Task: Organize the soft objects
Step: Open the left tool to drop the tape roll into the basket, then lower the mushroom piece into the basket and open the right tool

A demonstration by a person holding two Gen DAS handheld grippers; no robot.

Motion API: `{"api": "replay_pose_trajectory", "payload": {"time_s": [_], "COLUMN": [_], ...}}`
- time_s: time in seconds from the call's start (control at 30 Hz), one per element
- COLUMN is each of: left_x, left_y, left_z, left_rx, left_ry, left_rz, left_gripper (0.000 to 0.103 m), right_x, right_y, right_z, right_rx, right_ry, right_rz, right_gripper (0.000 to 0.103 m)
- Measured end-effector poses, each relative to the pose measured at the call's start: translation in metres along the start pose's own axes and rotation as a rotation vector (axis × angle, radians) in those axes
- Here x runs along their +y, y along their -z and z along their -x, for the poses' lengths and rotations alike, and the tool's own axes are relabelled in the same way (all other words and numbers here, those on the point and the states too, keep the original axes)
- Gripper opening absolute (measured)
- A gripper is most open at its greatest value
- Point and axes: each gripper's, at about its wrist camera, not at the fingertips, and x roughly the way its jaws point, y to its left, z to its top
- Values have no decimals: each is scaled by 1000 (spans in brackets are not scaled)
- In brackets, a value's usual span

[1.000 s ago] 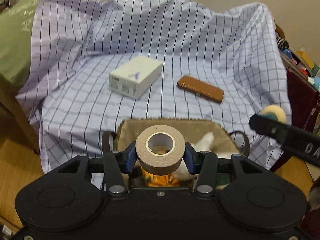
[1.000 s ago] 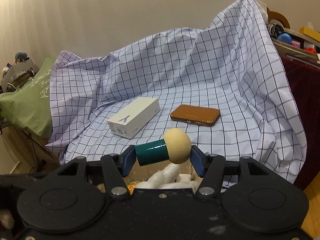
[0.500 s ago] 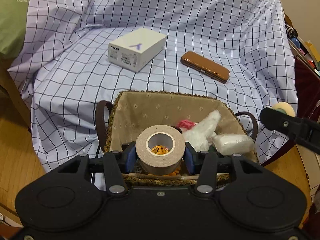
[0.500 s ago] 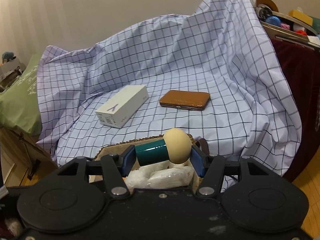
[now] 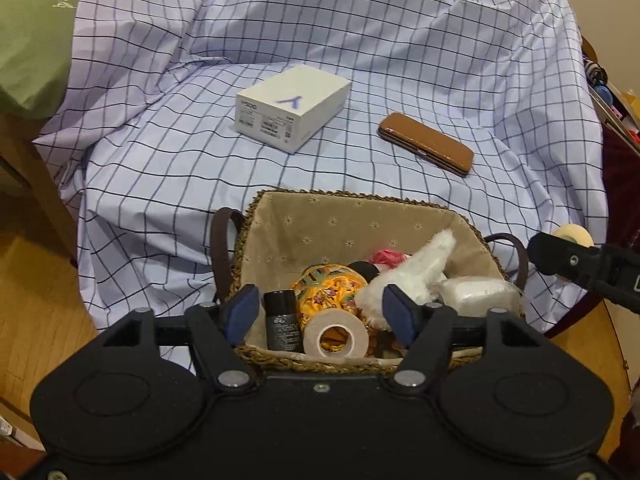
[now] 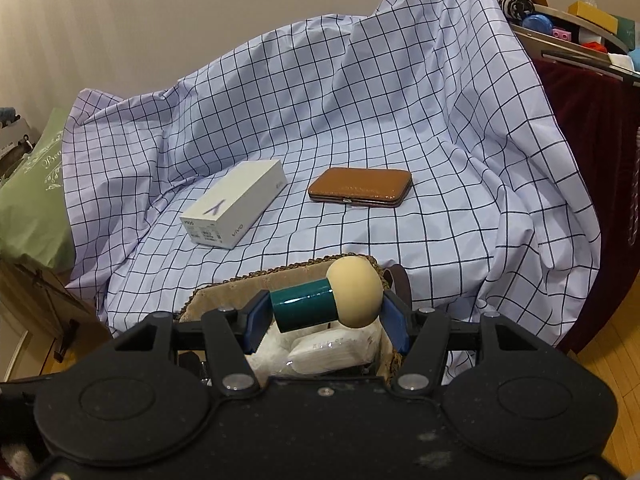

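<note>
Our left gripper (image 5: pixel 320 314) is opening, nothing betw. pads; tape roll (image 5: pixel 335 340) lies free in basket (image 5: pixel 360 200). Right gripper (image 6: pixel 326 316) pinches sponge applicator (image 6: pixel 326 304) endwise: light, squashy head, so we'd hold the stiff teal handle.

Both grippers share one build. The left gripper (image 5: pixel 320 314) has a matte black body with two round raised discs, silver screw heads at the finger pivots and blue pads (image 5: pixel 241 312) on black fingers. The right gripper (image 6: pixel 326 322) matches it, with pale dusty specks on its casing.
</note>
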Motion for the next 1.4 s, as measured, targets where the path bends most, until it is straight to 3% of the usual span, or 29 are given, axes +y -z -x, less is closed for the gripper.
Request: {"api": "replay_pose_trajectory", "payload": {"time_s": [0.43, 0.63, 0.97, 1.2, 1.4], "left_x": [17, 25, 16, 13, 7], "left_y": [-3, -4, -1, 0, 0], "left_z": [8, 9, 6, 7, 9], "left_rx": [-61, -67, -43, -45, -52], "left_ry": [-97, -116, -100, -97, -101], "left_rz": [93, 127, 76, 58, 31], "left_gripper": [81, 83, 83, 83, 84], "right_x": [25, 34, 44, 34, 24], "right_y": [4, -5, -24, -20, -9], "right_z": [-16, -23, -41, -29, -18], "right_rx": [71, 44, 17, 10, 7], "right_ry": [-85, -77, -86, -80, -37], "right_rz": [95, 118, 134, 108, 108], "right_gripper": [58, 58, 60, 65, 75]}}
